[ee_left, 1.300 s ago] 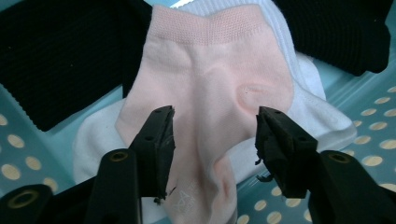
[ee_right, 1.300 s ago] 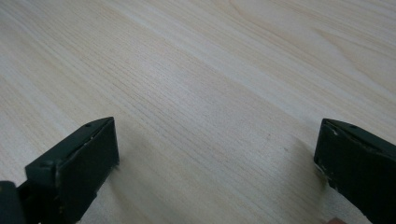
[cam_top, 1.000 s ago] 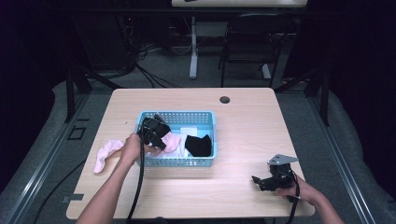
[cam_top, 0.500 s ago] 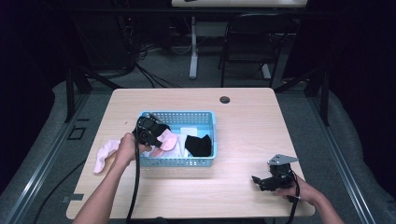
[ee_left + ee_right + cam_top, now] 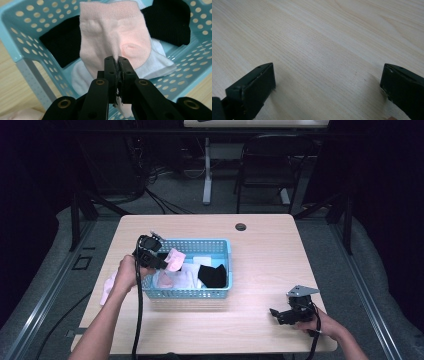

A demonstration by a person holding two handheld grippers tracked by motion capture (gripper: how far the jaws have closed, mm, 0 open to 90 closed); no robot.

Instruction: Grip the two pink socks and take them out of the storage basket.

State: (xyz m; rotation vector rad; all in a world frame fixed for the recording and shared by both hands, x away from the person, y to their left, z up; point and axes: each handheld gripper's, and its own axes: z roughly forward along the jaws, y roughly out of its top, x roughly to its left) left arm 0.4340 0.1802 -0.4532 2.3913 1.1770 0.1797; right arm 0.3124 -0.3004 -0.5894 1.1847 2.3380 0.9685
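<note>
High view: left hand-held gripper (image 5: pixel 159 263) up at the left end of the blue basket (image 5: pixel 220 245), pinching a pink sock (image 5: pixel 174 259) and holding it over the socks inside. Left gripper view: both black jaws pressed tight on a fold of that pink sock (image 5: pixel 115 37), hanging open end up above a white sock (image 5: pixel 160 62) and two black socks (image 5: pixel 62 42) down in the basket (image 5: pixel 15 40). Jaws just closed on it. High view again: one black sock (image 5: pixel 212 275) lying flat near the right end of the basket, another pink sock (image 5: pixel 107 287) out on the table (image 5: pixel 270 255), just left of the basket by the person's left arm. Right hand-held gripper (image 5: pixel 276 313) low by the near right corner of the table, well apart from the basket. Right gripper view: jaws spread wide, nothing between them but bare wood (image 5: pixel 324 50).
</note>
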